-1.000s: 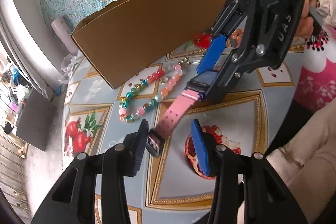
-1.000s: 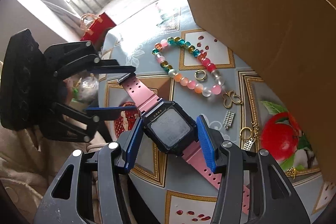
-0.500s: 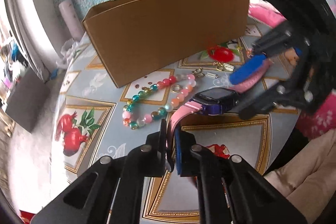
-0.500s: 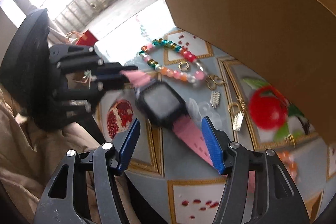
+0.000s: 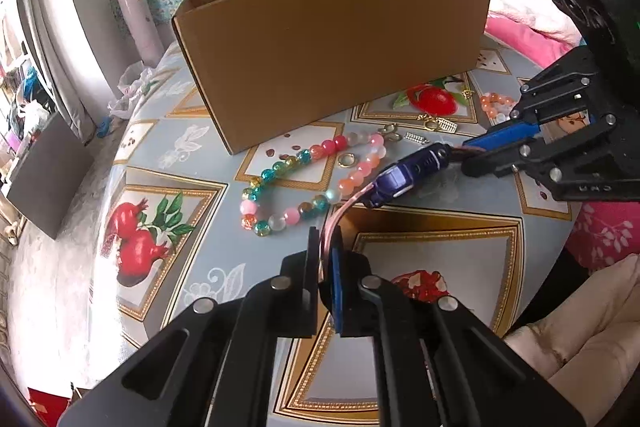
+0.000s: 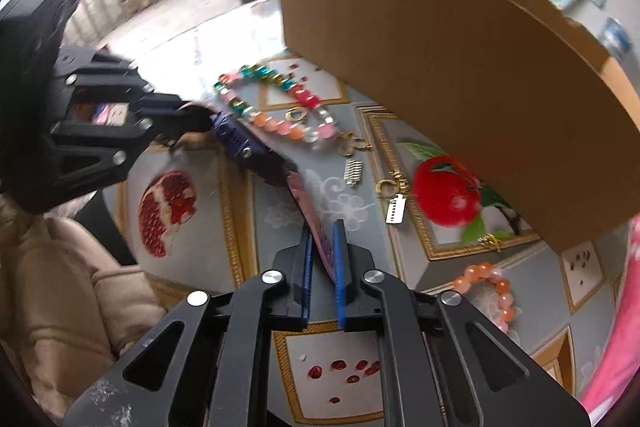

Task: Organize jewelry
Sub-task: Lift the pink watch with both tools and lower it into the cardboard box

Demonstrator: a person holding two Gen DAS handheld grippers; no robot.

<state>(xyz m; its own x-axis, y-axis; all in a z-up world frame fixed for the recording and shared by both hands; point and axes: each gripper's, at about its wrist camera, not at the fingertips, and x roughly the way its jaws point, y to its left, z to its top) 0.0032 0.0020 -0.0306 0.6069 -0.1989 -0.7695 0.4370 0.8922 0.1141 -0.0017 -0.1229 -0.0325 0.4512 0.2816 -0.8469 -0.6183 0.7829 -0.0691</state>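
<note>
A watch with a dark purple body and pink straps hangs stretched between both grippers, just above the patterned table. My left gripper is shut on one pink strap end. In the right wrist view my right gripper is shut on the other pink strap, with the watch body beyond it. Each gripper also shows in the other view, the right gripper and the left gripper. An open cardboard box stands behind the jewelry.
A multicoloured bead necklace lies in front of the box with a gold ring inside its loop. Small gold earrings and charms and an orange bead bracelet lie to the right. A person's beige sleeve is at the table's edge.
My left gripper shut on the pink strap end. My right gripper let go of the watch body, slid back along the other strap and shut on it.
</note>
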